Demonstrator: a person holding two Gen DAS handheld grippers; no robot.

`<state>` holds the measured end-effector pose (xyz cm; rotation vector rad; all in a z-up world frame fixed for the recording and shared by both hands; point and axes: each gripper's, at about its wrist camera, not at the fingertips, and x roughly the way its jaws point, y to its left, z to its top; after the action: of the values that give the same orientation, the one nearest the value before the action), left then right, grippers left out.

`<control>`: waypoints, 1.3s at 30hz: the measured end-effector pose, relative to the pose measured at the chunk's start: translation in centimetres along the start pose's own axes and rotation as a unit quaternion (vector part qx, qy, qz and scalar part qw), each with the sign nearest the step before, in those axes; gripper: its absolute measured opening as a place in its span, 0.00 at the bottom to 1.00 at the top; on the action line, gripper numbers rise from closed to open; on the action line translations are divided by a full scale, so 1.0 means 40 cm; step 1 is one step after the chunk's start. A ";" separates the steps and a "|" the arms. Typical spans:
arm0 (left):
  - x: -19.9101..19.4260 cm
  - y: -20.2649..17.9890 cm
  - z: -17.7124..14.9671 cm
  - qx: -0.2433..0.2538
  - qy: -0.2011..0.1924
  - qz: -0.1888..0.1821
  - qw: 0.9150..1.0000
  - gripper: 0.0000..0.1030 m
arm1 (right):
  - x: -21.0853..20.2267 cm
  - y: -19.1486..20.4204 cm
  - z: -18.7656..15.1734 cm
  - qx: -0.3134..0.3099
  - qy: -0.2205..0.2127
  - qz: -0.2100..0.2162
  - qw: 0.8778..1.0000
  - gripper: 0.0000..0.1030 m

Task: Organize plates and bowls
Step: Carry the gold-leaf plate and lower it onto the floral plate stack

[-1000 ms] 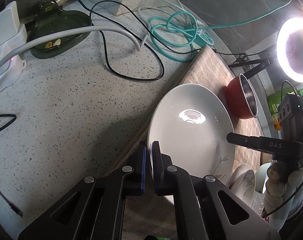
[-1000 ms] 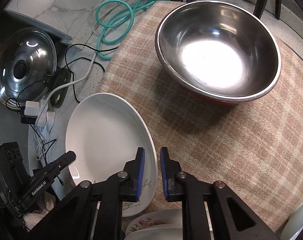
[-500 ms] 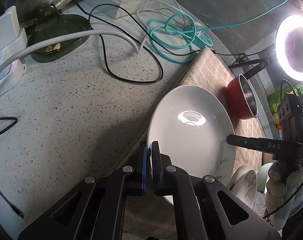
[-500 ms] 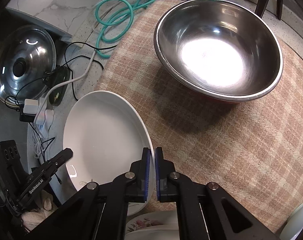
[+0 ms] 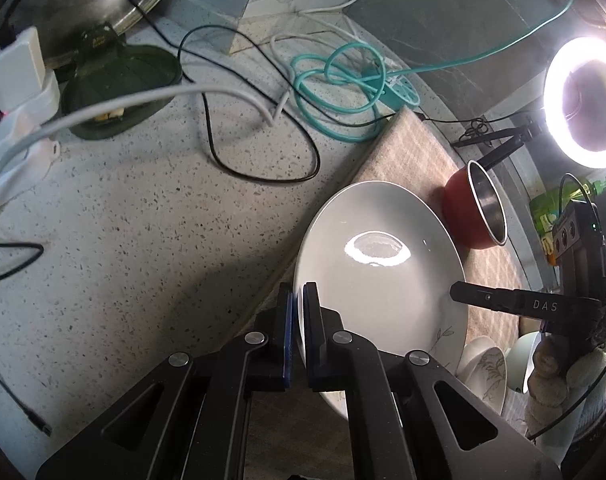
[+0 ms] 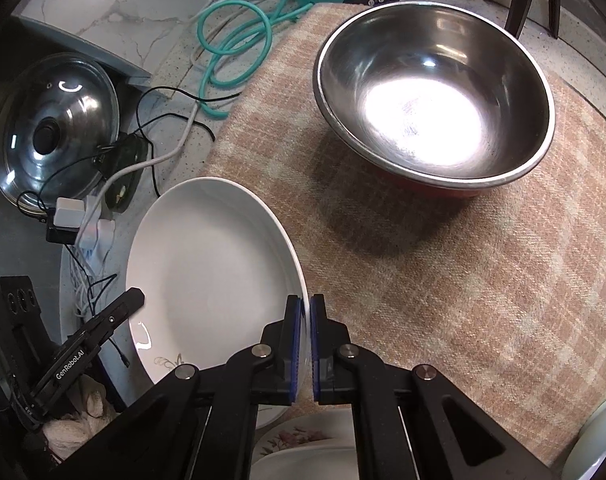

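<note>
A large white plate [image 5: 383,280] with a small leaf print is held off the checked cloth by both grippers. My left gripper [image 5: 298,300] is shut on its left rim. My right gripper [image 6: 305,312] is shut on the opposite rim; the plate also shows in the right wrist view [image 6: 211,268]. A steel bowl with a red outside [image 6: 435,96] stands on the cloth beyond it, and shows small in the left wrist view [image 5: 475,212]. Flowered white dishes [image 6: 303,444] lie under my right gripper.
A checked cloth [image 6: 463,280] covers the right of the speckled counter [image 5: 143,240]. Teal, white and black cables [image 5: 335,92], a dark green dish [image 5: 119,92], a pot lid [image 6: 51,132] and a ring light [image 5: 583,100] lie around.
Both grippers have closed onto the plate's rims. The plate has risen slightly and shifted a little away from the cameras.
</note>
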<state>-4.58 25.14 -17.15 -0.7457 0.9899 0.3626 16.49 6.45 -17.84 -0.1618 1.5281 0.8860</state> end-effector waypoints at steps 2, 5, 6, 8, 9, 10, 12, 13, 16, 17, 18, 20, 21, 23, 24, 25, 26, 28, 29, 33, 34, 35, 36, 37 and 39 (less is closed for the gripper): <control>-0.018 -0.009 0.004 0.003 -0.008 0.001 1.000 0.03 | -0.016 0.009 0.000 -0.003 -0.006 0.001 1.000 0.05; -0.045 -0.023 0.007 0.009 -0.021 0.003 1.000 0.03 | -0.039 0.016 -0.003 -0.006 -0.013 0.007 1.000 0.05; -0.054 -0.029 0.006 0.012 -0.025 0.004 1.000 0.03 | -0.047 0.018 -0.003 -0.007 -0.014 0.007 1.000 0.04; -0.067 -0.035 0.004 0.015 -0.030 0.003 0.999 0.03 | -0.064 0.023 -0.009 -0.011 -0.017 0.009 1.000 0.05; -0.076 -0.041 0.002 0.016 -0.032 0.002 0.999 0.03 | -0.073 0.023 -0.012 -0.011 -0.019 0.011 1.000 0.05; -0.081 -0.044 0.001 0.016 -0.034 0.000 0.999 0.03 | -0.084 0.023 -0.016 -0.012 -0.021 0.012 1.000 0.04; -0.094 -0.057 -0.005 0.020 -0.038 -0.002 0.999 0.03 | -0.102 0.023 -0.024 -0.013 -0.025 0.015 0.999 0.04; -0.100 -0.065 -0.010 0.022 -0.041 -0.004 0.999 0.03 | -0.114 0.021 -0.030 -0.014 -0.028 0.015 0.999 0.04; -0.115 -0.088 -0.027 0.026 -0.045 -0.008 0.999 0.03 | -0.146 0.016 -0.050 -0.016 -0.034 0.013 0.999 0.04; -0.120 -0.096 -0.032 0.028 -0.046 -0.009 0.999 0.03 | -0.156 0.012 -0.056 -0.016 -0.035 0.013 0.999 0.04; -0.124 -0.104 -0.039 0.031 -0.047 -0.011 0.998 0.03 | -0.164 0.012 -0.061 -0.015 -0.037 0.012 0.999 0.04; -0.132 -0.117 -0.052 0.034 -0.048 -0.013 0.998 0.03 | -0.184 0.001 -0.077 -0.015 -0.040 0.012 0.999 0.04; -0.135 -0.125 -0.059 0.036 -0.049 -0.015 0.998 0.03 | -0.189 -0.002 -0.085 -0.014 -0.041 0.011 0.999 0.04; -0.138 -0.140 -0.075 0.038 -0.048 -0.018 0.998 0.03 | -0.203 -0.013 -0.102 -0.012 -0.043 0.009 0.999 0.04; -0.138 -0.149 -0.085 0.040 -0.048 -0.021 0.998 0.03 | -0.210 -0.020 -0.113 -0.009 -0.043 0.009 0.999 0.04; -0.139 -0.156 -0.092 0.041 -0.047 -0.022 0.998 0.03 | -0.216 -0.027 -0.122 -0.008 -0.043 0.009 0.999 0.04; -0.138 -0.161 -0.098 0.042 -0.046 -0.024 0.998 0.03 | -0.223 -0.035 -0.134 -0.007 -0.044 0.009 0.999 0.04; -0.137 -0.177 -0.116 0.045 -0.044 -0.027 0.998 0.03 | -0.236 -0.049 -0.156 -0.003 -0.046 0.008 0.999 0.04; -0.137 -0.185 -0.125 0.047 -0.044 -0.028 0.998 0.03 | -0.241 -0.057 -0.168 -0.001 -0.047 0.007 0.999 0.04; -0.131 -0.219 -0.166 0.055 -0.039 -0.033 0.997 0.03 | -0.256 -0.094 -0.217 0.011 -0.046 0.005 0.999 0.04; -0.127 -0.227 -0.177 0.057 -0.037 -0.034 0.997 0.03 | -0.259 -0.106 -0.229 0.014 -0.046 0.003 0.999 0.04; -0.125 -0.231 -0.184 0.059 -0.035 -0.035 0.997 0.03 | -0.261 -0.116 -0.240 0.017 -0.046 0.003 0.999 0.04; -0.122 -0.237 -0.194 0.059 -0.033 -0.036 0.997 0.03 | -0.263 -0.124 -0.249 0.019 -0.046 0.003 0.999 0.04; -0.117 -0.242 -0.204 0.060 -0.031 -0.038 0.997 0.03 | -0.265 -0.135 -0.259 0.022 -0.045 0.003 0.999 0.04; -0.110 -0.252 -0.221 0.061 -0.027 -0.041 0.997 0.03 | -0.266 -0.152 -0.278 0.028 -0.045 0.002 0.999 0.04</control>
<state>-6.38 12.02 -12.32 -0.6599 0.9192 0.2482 13.32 -8.71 -11.97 -0.0764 1.4679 0.8418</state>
